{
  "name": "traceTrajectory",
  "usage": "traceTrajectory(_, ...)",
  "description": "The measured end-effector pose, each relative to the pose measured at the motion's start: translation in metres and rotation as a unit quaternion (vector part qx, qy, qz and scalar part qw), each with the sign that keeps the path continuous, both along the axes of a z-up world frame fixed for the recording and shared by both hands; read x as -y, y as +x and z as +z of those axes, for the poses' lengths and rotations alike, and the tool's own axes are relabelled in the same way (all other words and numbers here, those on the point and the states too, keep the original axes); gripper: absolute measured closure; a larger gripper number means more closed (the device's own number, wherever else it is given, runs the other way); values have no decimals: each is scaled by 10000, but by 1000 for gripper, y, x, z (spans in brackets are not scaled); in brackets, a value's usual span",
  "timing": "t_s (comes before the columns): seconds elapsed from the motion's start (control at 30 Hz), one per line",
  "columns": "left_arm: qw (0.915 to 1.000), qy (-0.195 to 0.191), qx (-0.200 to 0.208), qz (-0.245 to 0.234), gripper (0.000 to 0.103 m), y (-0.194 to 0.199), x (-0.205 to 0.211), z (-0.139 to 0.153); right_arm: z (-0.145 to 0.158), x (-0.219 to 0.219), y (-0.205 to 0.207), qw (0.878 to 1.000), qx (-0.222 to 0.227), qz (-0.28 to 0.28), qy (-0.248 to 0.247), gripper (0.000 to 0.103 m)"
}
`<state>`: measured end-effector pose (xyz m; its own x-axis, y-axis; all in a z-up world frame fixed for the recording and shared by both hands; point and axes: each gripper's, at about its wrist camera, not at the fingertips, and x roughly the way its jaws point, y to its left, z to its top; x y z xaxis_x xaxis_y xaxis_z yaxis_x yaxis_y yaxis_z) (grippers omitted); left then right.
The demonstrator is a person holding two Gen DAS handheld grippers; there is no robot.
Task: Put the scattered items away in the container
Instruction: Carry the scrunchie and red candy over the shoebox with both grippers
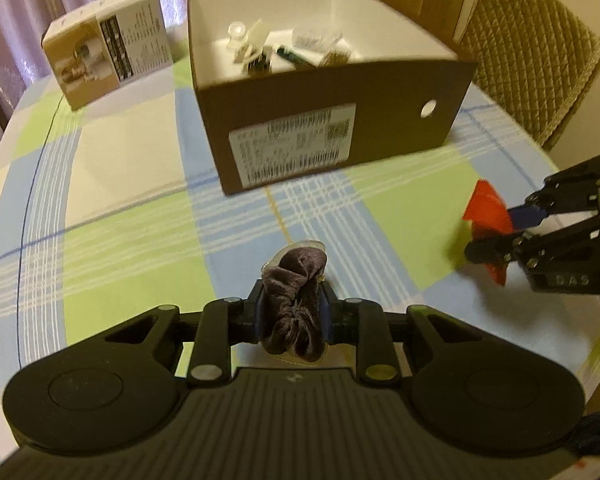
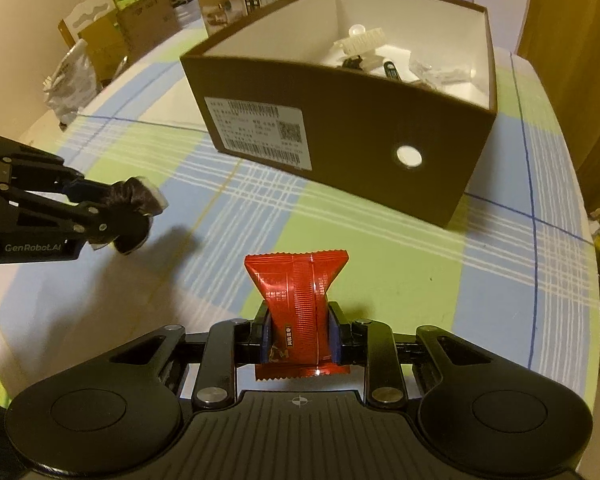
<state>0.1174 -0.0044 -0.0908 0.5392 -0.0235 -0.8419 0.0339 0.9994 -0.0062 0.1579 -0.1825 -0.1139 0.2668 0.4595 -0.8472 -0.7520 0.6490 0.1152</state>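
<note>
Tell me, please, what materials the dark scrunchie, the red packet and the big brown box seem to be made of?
Scrunchie, in the left gripper: likely velvet, soft sheen on gathered folds.
Red packet, in the right gripper: probably glossy plastic or foil film, with crimped, serrated ends.
Brown box: cardboard, matte brown outside, white inside, with a paper label.

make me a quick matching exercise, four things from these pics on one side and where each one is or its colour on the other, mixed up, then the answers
Things:
1. velvet scrunchie
2. red packet
3. brown box
4. small carton

Places:
A. open-topped, holds small items
B. clamped in the right tool
C. on the table behind the box
D. clamped in the left tool

Pairs: 1-D, 2-B, 3-A, 4-C
</note>
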Motion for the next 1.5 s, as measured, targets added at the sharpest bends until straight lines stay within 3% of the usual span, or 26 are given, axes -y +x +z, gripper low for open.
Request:
traceTrajectory(0.47,9966,-171,796,-156,82,30,-7,61,59,-8,33,9977,343,-58,576,79)
traceTrajectory(0.9,9920,-74,1204,-370,82,79,-10,86,93,-20,85,9937,759,-169,805,79)
traceTrajectory(1.2,9919,-31,1185,-466,82,132,-15,82,74,-43,146,9961,543,-328,614,79)
traceTrajectory(1.5,9947,-72,898,-497,82,172,-19,59,38,-58,183,9990,423,-153,-44,79)
